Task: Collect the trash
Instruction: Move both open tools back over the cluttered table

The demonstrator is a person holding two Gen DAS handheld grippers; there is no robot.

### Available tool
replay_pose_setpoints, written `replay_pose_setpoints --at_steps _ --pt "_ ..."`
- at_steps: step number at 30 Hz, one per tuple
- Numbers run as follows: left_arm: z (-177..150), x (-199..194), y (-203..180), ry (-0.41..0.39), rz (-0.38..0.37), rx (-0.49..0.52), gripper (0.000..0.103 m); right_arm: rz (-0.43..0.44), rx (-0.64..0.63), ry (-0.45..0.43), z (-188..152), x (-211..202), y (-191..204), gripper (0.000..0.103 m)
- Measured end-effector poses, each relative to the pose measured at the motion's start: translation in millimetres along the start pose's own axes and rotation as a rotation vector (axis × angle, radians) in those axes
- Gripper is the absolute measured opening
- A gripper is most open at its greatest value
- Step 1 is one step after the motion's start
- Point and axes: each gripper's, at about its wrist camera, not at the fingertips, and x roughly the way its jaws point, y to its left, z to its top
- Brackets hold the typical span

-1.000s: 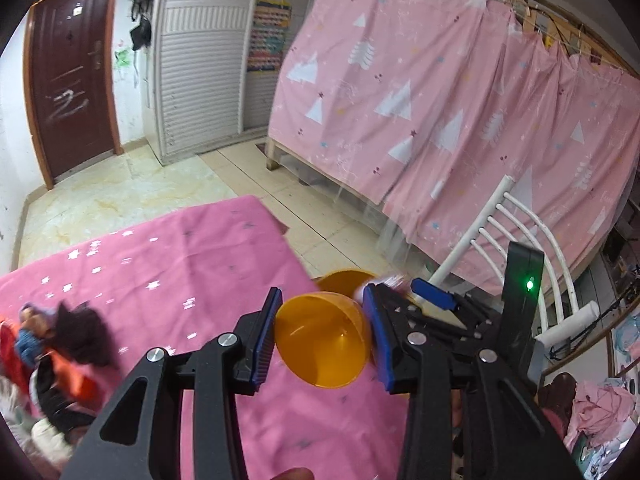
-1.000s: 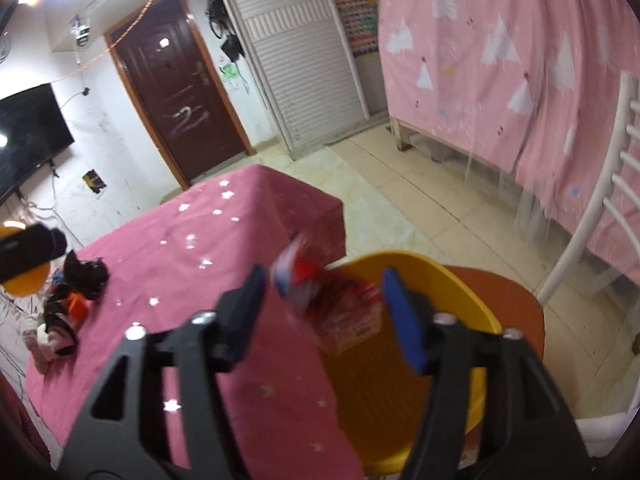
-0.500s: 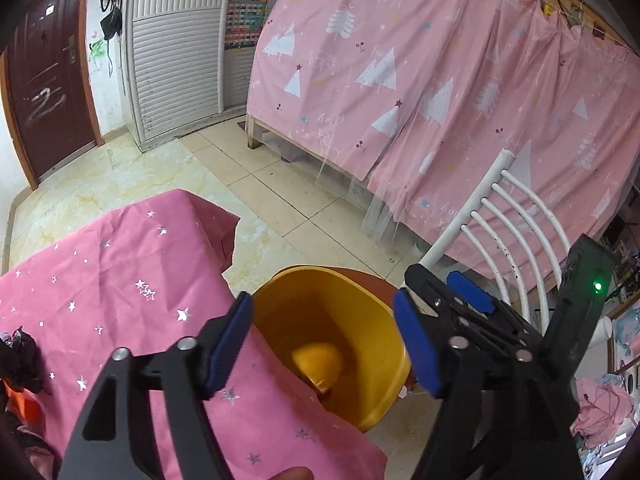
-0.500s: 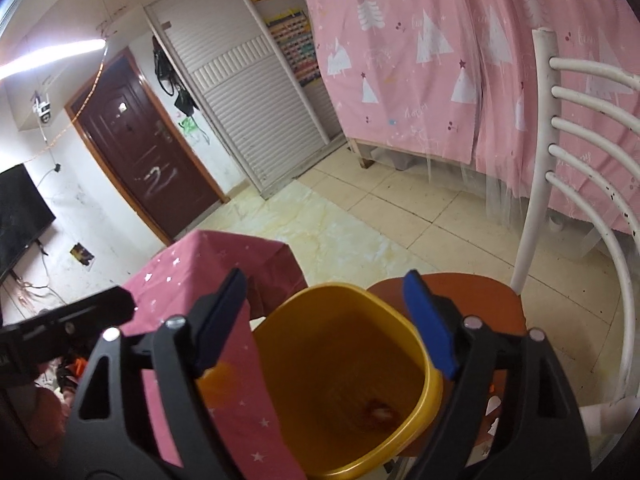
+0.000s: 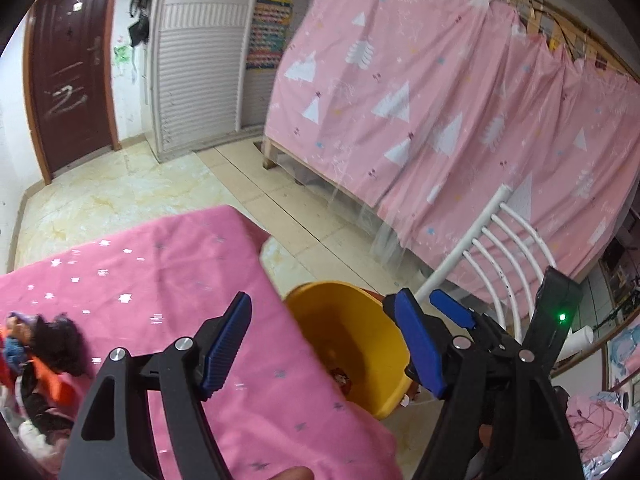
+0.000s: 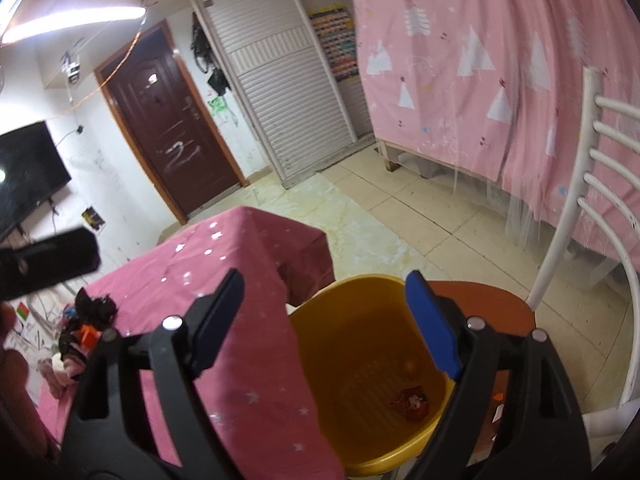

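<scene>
Left gripper [image 5: 326,344]: jaws wide apart, nothing between them. A second ago they clamped an orange ball; they opened early in that second, and half a second ago the ball lay inside the bin. Now only a dark scrap shows in the bin from the left view; whether the ball is there cannot be told.

Right gripper [image 6: 328,320]: jaws wide apart, nothing between them. A second ago a red wrapper sat between the open pads over the bin; the jaws widened further early in the second. The wrapper [image 6: 410,400] now lies on the bin's floor, towards its right side.

Bin [image 6: 400,456], yellow: stands on the brown seat of a white chair [image 6: 560,264], hard against the edge of the table. In the right view the gripper looks down into its mouth; in the left view the bin [image 5: 316,300] shows between the two pads, lower and beyond them.

Table under a pink starred cloth [image 5: 160,272], to the left of the bin. More cloth shows in the left view than half a second ago. A heap of dark and orange items [image 5: 48,344] lies at its far left. The left gripper's body [image 6: 44,264] crosses the left edge of the right view, blurred.
</scene>
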Motion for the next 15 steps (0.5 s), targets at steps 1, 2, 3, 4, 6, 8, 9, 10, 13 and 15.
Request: replay_pose_setpoints --at_steps 1,2,3,4,6,8,9,10,13,15 --pt "0.0 -6.4 6.0 -0.009 0.008 -0.006 0.067 0.005 -0.011 0.001 -0.1 -0.2 6.8 0.080" --pt "-0.5 -11.9 11.9 -0.016 0.016 -0.013 0.067 0.007 -0.018 0.001 -0.3 -0.2 11.5 0.081" --pt "0.1 -16.5 17.1 -0.022 0.020 -0.021 0.067 0.012 -0.024 0.001 -1.0 -0.3 18.0 0.083" --pt "-0.1 -22.3 23.1 -0.030 0.025 -0.028 0.068 0.019 -0.029 0.002 -1.7 -0.3 24.2 0.083" --pt "-1.5 -32.1 35.0 -0.047 0.038 -0.044 0.068 0.034 -0.047 0.008 -2.8 0.8 39.1 0.083" --pt "-3.3 -42.9 47.4 -0.063 0.057 -0.056 0.068 0.051 -0.068 0.016 -4.1 2.6 52.8 0.083" --pt "-4.4 -48.2 53.8 -0.069 0.068 -0.062 0.068 0.057 -0.077 0.019 -4.1 3.8 58.4 0.083" --pt "-5.7 -53.6 59.7 -0.077 0.080 -0.067 0.068 0.066 -0.089 0.023 -5.2 4.8 65.9 0.083" --pt "-10.8 -72.0 79.5 -0.100 0.123 -0.074 0.069 0.094 -0.122 0.038 -7.1 9.1 89.1 0.083" --pt "-13.7 -82.2 92.7 -0.108 0.150 -0.083 0.069 0.112 -0.145 0.046 -7.9 11.9 105.3 0.083"
